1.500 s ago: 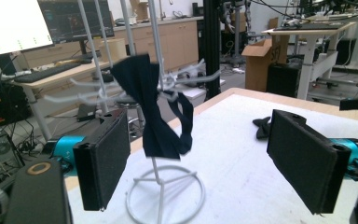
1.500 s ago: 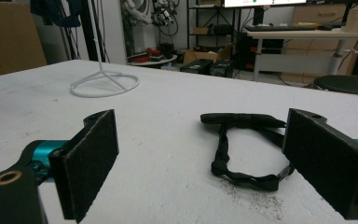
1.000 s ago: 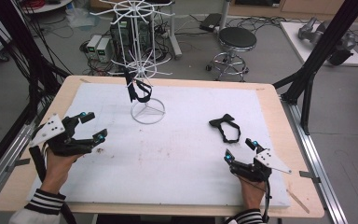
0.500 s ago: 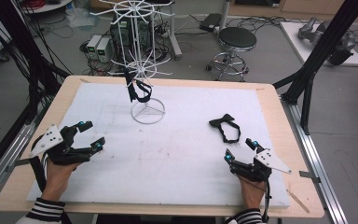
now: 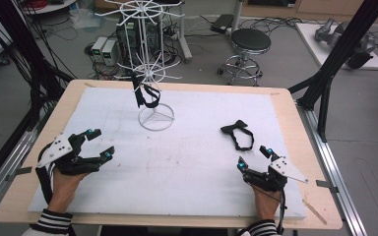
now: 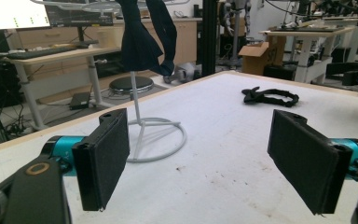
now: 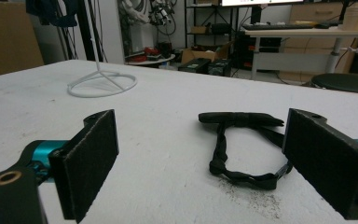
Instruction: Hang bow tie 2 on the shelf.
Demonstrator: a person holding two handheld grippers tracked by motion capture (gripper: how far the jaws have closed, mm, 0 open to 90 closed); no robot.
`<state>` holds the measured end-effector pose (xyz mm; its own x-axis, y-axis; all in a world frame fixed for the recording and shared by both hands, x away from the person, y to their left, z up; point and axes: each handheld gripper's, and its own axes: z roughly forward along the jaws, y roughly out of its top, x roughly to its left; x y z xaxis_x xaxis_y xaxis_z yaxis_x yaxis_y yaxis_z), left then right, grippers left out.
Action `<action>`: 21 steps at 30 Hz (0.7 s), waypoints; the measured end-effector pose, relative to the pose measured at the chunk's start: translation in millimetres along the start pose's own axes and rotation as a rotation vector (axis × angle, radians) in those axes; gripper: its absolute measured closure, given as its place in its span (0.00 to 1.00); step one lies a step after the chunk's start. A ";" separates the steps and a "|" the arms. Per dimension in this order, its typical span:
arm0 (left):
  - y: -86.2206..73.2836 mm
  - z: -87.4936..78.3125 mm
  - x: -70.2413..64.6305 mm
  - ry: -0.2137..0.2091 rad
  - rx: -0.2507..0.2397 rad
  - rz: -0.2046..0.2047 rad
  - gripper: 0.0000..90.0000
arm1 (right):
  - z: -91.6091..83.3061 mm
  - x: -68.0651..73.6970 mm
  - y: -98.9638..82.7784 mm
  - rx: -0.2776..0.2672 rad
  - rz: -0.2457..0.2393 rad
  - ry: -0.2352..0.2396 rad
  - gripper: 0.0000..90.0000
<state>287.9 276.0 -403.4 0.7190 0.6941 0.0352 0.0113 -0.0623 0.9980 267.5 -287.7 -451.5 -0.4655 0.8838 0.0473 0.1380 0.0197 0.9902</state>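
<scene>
The right gripper [image 5: 256, 158] rests with jaws spread, gripping nothing; the black bow tie [image 5: 238, 133] lies just ahead at eleven o'clock. The left gripper [image 5: 101, 144] (also gaping, empty) faces the white rack [image 5: 155, 117] at one o'clock.

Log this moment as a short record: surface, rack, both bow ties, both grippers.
surface: white mat on a wooden table
rack: white wire stand at the far middle of the mat, ring base flat
hung bow tie: black bow tie hanging from the stand's lower tier
loose bow tie: black bow tie with strap lying flat on the mat, just ahead of the right gripper
left gripper: left gripper open, nothing between its jaws, low over the mat's left side
right gripper: right gripper open, empty, facing the loose bow tie
</scene>
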 end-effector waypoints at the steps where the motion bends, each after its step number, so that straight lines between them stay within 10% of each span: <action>1: -0.5 0.0 0.1 0.002 -0.003 0.001 0.24 | 0.0 0.1 0.0 0.001 0.003 -0.001 0.11; 21: -15.5 -7.6 5.7 0.060 -0.004 -0.024 0.24 | -0.5 -4.0 8.4 -0.026 0.024 0.028 0.11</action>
<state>286.5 286.4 -418.3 0.6754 0.7373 0.0145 0.0246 -0.0423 0.9988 270.1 -291.3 -443.3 -0.4869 0.8702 0.0748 0.1270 -0.0142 0.9918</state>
